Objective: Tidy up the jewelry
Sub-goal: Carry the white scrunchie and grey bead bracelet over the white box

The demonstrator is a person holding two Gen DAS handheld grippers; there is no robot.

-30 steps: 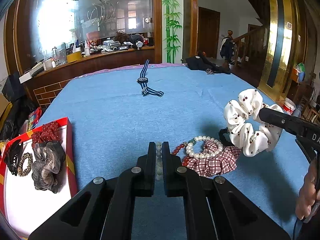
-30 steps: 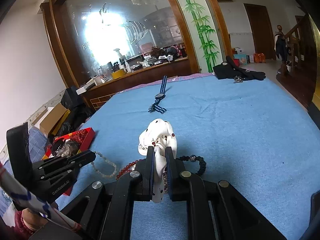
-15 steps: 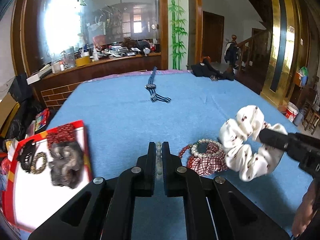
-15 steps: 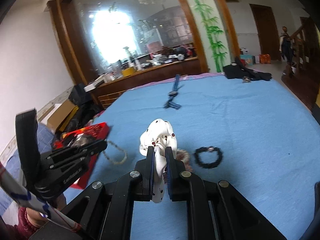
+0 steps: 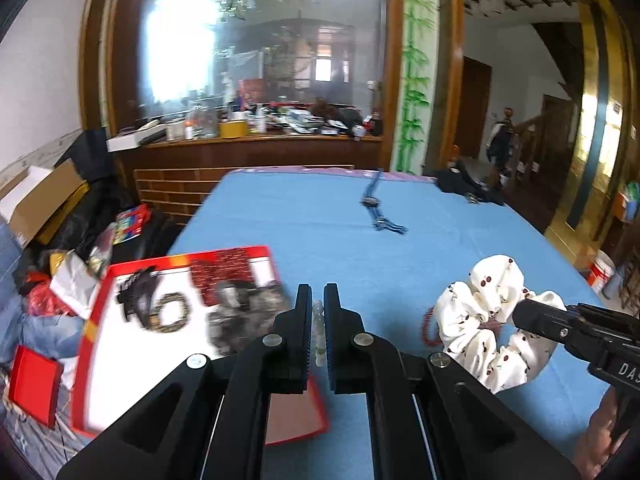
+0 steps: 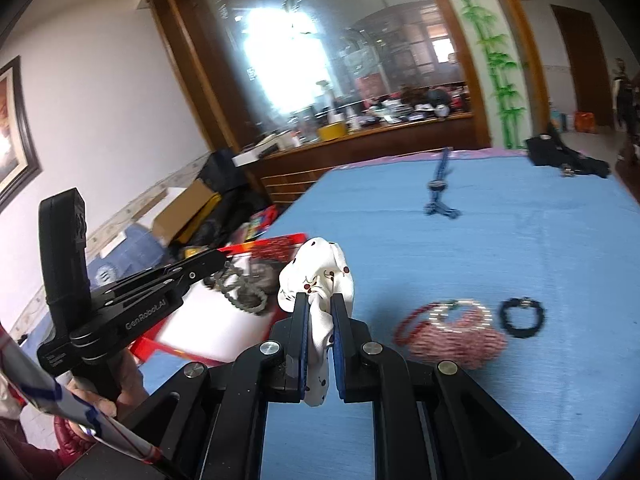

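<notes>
Over the red tray (image 5: pixel 96 320) now, not the blue cloth (image 5: pixel 320 232), left gripper (image 5: pixel 317 300) pinches pale round beads (image 5: pixel 318 320); right gripper (image 6: pixel 320 308) clamps the ruffled cherry-print scrunchie (image 6: pixel 320 276).

White scrunchie (image 6: pixel 318 268) with red cherry print, red-rimmed white tray (image 5: pixel 96 322), blue tablecloth (image 6: pixel 500 240).

Your right gripper (image 6: pixel 320 312) pinches the white cherry-print scrunchie (image 6: pixel 318 280) above the blue cloth (image 6: pixel 500 248) — at your left, the left gripper (image 6: pixel 218 258) carries a pale bead strand (image 6: pixel 240 296) over the red tray (image 6: pixel 148 346).
</notes>
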